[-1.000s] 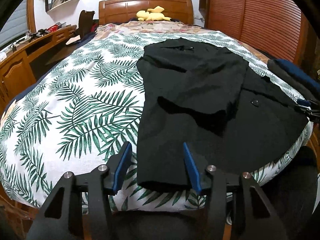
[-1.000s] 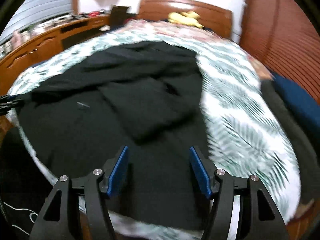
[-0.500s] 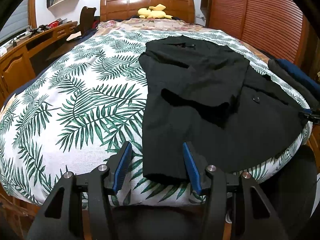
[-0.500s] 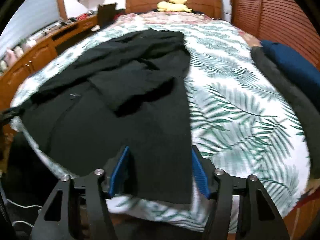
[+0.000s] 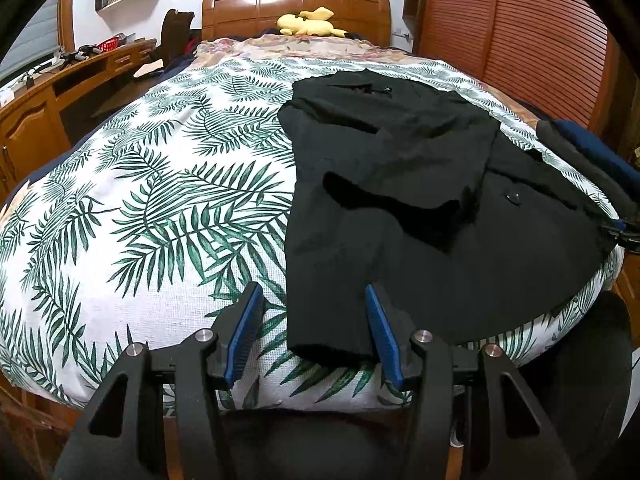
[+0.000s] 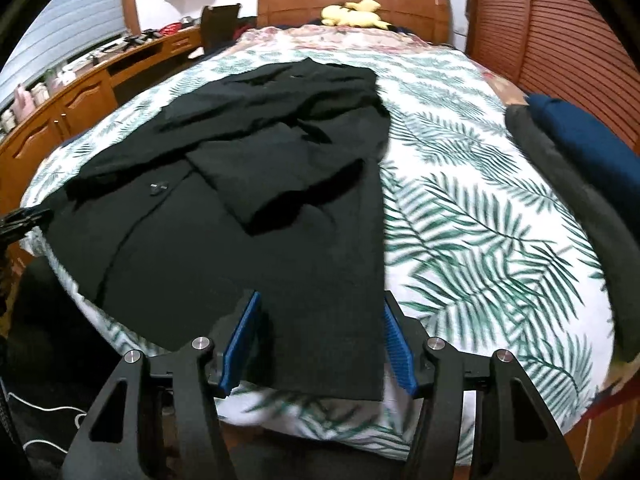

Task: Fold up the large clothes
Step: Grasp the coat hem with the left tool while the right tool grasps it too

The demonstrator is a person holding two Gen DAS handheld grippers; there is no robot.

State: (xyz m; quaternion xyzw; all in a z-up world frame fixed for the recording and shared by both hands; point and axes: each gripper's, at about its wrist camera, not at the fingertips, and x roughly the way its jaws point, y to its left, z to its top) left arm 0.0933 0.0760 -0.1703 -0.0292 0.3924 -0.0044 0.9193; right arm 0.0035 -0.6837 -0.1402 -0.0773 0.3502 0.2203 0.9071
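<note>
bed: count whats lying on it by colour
black: 1, the coat
yellow: 1, the plush toy
navy: 1, the folded garment
dark grey: 1, the folded garment beside it
total: 4

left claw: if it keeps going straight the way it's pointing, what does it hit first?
Probably the near left corner of the black fabric coat, which lies between the open left claw tips on the palm-leaf print bedspread. Depth is unclear.

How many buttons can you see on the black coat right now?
1: a single dark button on the black coat, on the front panel beside the folded-over sleeve. More may be hidden under the folds or lost against the dark fabric.
</note>
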